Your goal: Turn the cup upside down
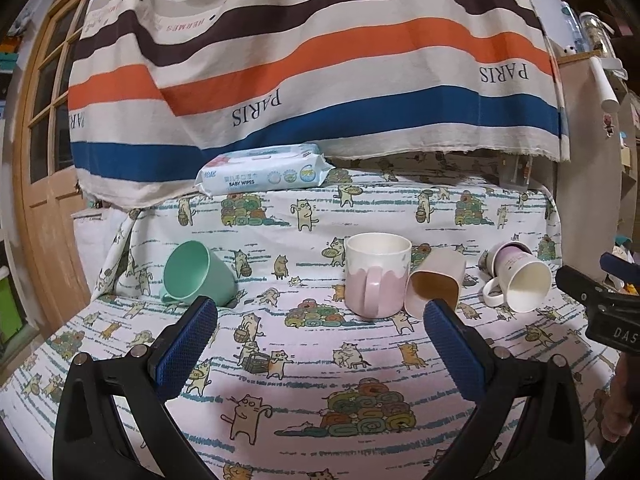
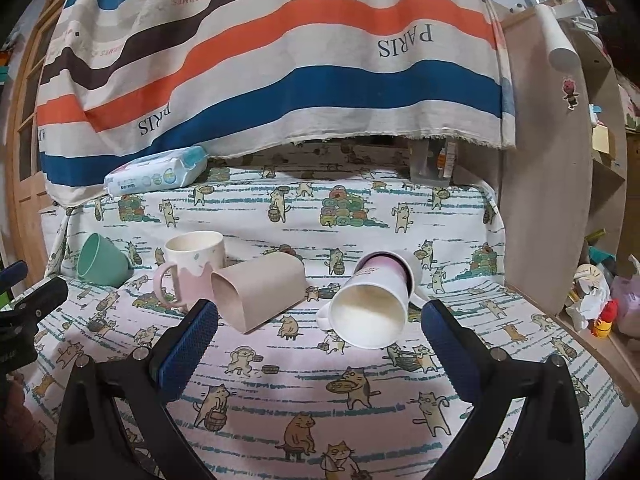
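Several cups sit on a cat-print cloth. A mint green cup (image 1: 196,276) lies on its side at the left. A pink and white mug (image 1: 376,276) stands upright, handle toward me. A beige cup (image 1: 436,284) lies on its side next to it. A white and purple mug (image 1: 520,280) lies on its side at the right. My left gripper (image 1: 320,316) is open and empty in front of the pink mug. My right gripper (image 2: 320,320) is open and empty, with the white and purple mug (image 2: 376,300) and beige cup (image 2: 260,288) just beyond its fingertips.
A pack of baby wipes (image 1: 264,174) lies at the back of the cloth-covered table (image 1: 320,380). A striped cloth (image 1: 320,60) hangs behind. A wooden door (image 1: 40,160) is at the left, shelves (image 2: 600,160) at the right.
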`<act>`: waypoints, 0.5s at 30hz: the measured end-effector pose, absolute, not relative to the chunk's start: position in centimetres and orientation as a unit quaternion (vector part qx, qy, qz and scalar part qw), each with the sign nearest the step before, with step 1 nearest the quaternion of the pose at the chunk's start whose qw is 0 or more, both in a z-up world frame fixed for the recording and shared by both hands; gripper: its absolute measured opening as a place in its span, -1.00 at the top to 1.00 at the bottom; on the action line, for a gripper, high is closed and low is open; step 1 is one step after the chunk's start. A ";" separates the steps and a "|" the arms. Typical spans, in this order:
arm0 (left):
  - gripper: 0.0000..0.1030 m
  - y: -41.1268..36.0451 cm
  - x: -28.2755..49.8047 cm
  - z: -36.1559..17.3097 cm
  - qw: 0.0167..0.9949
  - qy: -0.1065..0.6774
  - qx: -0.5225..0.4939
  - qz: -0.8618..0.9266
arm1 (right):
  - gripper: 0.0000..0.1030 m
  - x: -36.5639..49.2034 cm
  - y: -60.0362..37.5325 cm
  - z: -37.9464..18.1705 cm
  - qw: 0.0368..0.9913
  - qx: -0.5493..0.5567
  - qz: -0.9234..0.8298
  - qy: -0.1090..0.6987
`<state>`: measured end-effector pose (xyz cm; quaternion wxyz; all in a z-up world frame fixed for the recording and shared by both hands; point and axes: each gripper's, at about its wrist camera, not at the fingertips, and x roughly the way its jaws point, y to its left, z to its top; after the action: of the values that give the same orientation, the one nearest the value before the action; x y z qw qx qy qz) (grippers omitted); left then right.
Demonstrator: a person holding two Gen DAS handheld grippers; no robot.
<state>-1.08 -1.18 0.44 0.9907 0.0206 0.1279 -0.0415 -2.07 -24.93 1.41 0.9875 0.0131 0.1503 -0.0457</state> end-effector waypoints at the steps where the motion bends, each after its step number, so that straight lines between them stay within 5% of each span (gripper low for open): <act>1: -0.99 -1.2 -1.1 0.4 0.991 0.127 0.020 -0.041 | -0.99 -2.1 -24.9 1.4 0.987 0.014 -0.045 0.151; 15: -0.99 -1.1 -0.3 0.2 0.986 0.152 0.009 -0.063 | -0.99 -2.7 -24.9 1.5 0.987 0.013 -0.053 0.149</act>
<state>-0.34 -1.06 0.21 0.9863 0.0093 0.1522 -0.0635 -2.72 -24.91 1.50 0.9873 0.0126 0.1491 -0.0526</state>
